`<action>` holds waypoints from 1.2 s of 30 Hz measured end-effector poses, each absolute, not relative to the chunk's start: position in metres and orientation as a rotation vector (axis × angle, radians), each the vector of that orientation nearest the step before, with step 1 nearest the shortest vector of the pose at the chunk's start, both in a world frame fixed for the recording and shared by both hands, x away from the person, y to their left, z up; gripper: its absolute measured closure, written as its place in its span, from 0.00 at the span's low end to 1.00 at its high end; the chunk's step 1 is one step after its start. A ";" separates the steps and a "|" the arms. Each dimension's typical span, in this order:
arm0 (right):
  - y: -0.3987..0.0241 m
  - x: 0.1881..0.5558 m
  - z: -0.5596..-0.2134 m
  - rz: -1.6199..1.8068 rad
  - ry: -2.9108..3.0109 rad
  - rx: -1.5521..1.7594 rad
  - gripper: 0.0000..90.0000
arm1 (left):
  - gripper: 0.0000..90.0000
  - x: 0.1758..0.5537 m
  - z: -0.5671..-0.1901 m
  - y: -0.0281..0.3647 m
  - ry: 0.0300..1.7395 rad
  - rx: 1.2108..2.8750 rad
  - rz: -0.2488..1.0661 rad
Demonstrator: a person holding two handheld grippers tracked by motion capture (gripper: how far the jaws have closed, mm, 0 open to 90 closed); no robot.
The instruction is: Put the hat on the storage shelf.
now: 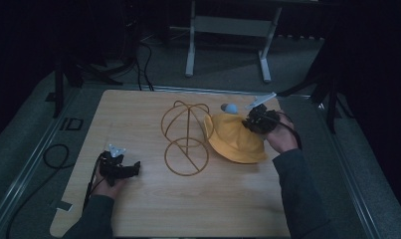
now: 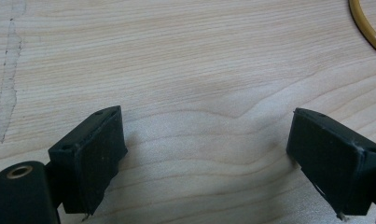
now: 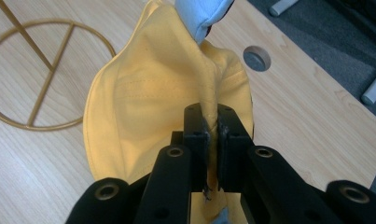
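- Overhead, dim room, pale wooden tabletop (image 1: 138, 209) with two hand-held grippers on it.
- Right gripper (image 3: 212, 122) pressed together on a raised fold of a yellow fabric hat (image 3: 143, 102); fold pinched between both black jaws, seen in the right gripper view.
- Rest of the yellow hat spread out ahead of and to the left of that gripper, lying on the wood; pale blue lining (image 3: 202, 14) showing at the far end of the pinched ridge.
- From above, right gripper (image 1: 252, 121) at the hat's right edge, held by the right hand (image 1: 282, 137), dark sleeve trailing toward the bottom edge.
- Gold wire hat stand (image 1: 184, 137), a domed cage over a ring base, just left of the hat; ring base also seen ahead-left of the right gripper, apart from the hat brim.
- Round hole (image 3: 257, 58) in the tabletop, ahead-right of the right gripper, beyond the hat.
- Left gripper (image 1: 131, 169) spread wide, nothing between the jaws; bare wood grain below, seen in the left gripper view.
- Left hand (image 1: 108, 185) holding it low over the tabletop, well apart from the hat, the stand's ring base ahead of it to the right.
- Faint scuff line (image 2: 8, 74) on the wood, ahead-left of the left gripper.
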State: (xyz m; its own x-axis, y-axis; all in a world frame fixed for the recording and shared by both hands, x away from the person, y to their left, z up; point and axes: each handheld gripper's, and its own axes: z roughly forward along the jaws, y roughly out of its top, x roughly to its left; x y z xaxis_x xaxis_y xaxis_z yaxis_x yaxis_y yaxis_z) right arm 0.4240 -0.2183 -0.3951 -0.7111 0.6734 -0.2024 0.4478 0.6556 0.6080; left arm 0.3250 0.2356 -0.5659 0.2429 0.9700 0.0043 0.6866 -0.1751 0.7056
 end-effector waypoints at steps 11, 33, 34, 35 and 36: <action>-0.232 0.420 -0.380 0.903 2.428 0.898 0.94 | 0.13 0.325 -0.566 0.235 1.509 1.933 0.628; -0.253 0.412 -0.352 1.096 2.342 0.871 0.95 | 0.13 0.325 -0.566 0.235 1.510 1.930 0.628; -0.254 0.412 -0.350 1.099 2.337 0.868 0.95 | 0.13 0.325 -0.566 0.235 1.510 1.931 0.628; -0.254 0.412 -0.349 1.101 2.334 0.867 0.95 | 0.13 0.325 -0.566 0.235 1.510 1.930 0.628; -0.255 0.412 -0.347 1.105 2.331 0.867 0.95 | 0.13 0.325 -0.566 0.235 1.510 1.931 0.627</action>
State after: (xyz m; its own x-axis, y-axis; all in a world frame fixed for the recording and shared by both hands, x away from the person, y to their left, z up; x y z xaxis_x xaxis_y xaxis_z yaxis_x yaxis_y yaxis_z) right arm 0.4116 -0.2547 -0.3475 -0.7190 0.6875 -0.1018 0.3563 0.4904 0.7953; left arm 0.3251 0.2353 -0.5660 0.2402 0.9707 0.0015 0.6860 -0.1709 0.7073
